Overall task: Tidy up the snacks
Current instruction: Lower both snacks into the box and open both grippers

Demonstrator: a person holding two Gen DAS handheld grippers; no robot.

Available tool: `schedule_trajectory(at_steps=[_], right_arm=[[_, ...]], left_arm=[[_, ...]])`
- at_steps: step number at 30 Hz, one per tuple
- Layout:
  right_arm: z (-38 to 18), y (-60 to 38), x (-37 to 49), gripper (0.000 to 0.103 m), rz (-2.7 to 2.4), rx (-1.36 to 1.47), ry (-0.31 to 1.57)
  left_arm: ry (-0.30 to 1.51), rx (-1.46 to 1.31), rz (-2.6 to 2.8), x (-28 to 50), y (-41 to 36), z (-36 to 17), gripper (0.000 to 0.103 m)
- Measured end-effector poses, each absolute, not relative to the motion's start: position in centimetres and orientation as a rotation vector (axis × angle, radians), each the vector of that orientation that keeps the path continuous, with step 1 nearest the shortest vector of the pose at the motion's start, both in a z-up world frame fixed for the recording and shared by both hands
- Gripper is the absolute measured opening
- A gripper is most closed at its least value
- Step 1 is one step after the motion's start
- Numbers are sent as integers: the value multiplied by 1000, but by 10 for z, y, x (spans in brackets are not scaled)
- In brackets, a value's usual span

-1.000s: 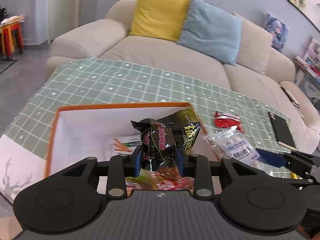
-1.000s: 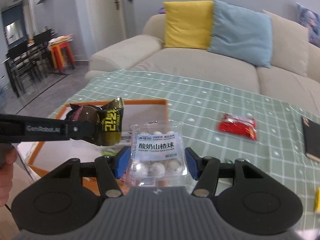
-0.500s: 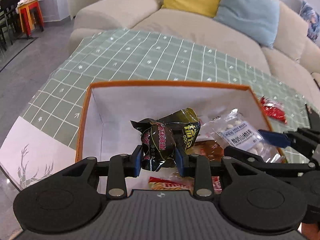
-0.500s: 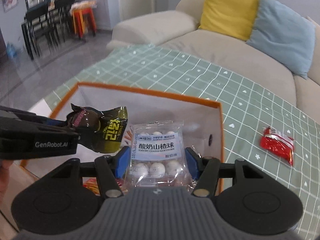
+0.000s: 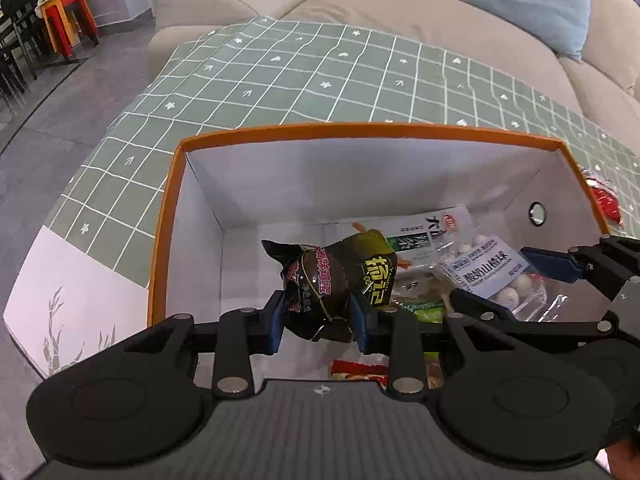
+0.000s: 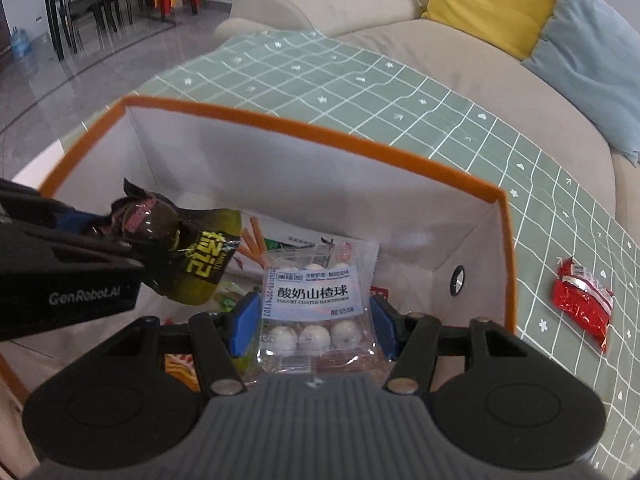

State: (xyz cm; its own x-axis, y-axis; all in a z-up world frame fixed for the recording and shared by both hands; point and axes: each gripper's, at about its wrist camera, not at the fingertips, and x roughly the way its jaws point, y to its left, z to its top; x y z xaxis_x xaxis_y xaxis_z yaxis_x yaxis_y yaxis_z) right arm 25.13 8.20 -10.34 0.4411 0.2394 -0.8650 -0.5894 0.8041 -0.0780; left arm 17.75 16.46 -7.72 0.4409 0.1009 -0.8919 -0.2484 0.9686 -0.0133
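The left gripper (image 5: 318, 322) has its blue fingers (image 5: 276, 326) clamped on a dark brown crinkled snack wrapper with yellow lettering (image 5: 340, 280). The wrapper is glossy and lumpy, with a pink-printed bulge on one side and an olive-yellow flap flaring toward 1 o'clock. In the left view its long axis runs roughly from 9 to 3 o'clock, across the fingers. It hangs inside the orange-rimmed white cardboard box (image 5: 372, 130), above the floor of the box.

Over on the right, the right gripper (image 6: 314, 322) is pinching a clear plastic packet of white yogurt-coated hawthorn balls (image 6: 314, 308), one blue finger pressed against each side edge. The packet has a pale blue label and rows of round white balls under the film. It stands upright, its long axis pointing to 12 o'clock, also down inside the box.

Beneath both lie more snack packets, one white with orange sticks printed on it (image 6: 256, 240).

The box sits on a counter with a sage-green white-grid tablecloth (image 6: 360, 76). A small red foil packet (image 6: 582, 300) lies on the cloth at 3 o'clock, outside the box. Behind is a beige sofa (image 6: 400, 40) with a yellow cushion (image 6: 492, 0) and a light blue cushion (image 6: 592, 56). A red stool (image 5: 66, 20) stands on the grey floor at 10 o'clock.
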Motion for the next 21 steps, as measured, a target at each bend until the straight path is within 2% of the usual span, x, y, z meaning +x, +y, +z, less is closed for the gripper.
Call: schedule_trajectory(at_steps=[9, 11, 13, 14, 18, 21], right_arm=[[-109, 83, 258, 58, 526, -420, 1014], [-108, 83, 257, 58, 522, -419, 1012], [-107, 84, 256, 60, 518, -419, 1007], [-106, 84, 255, 61, 519, -422, 1000], [-100, 83, 252, 70, 525, -417, 984], [-93, 80, 248, 78, 532, -400, 982]], left_arm=[[1139, -114, 257, 184, 163, -87, 38], [1131, -107, 264, 183, 163, -85, 44], [1117, -95, 263, 181, 162, -82, 58], [1103, -79, 260, 179, 161, -80, 61], [1045, -38, 258, 175, 154, -69, 68], [1014, -33, 257, 172, 151, -61, 69]])
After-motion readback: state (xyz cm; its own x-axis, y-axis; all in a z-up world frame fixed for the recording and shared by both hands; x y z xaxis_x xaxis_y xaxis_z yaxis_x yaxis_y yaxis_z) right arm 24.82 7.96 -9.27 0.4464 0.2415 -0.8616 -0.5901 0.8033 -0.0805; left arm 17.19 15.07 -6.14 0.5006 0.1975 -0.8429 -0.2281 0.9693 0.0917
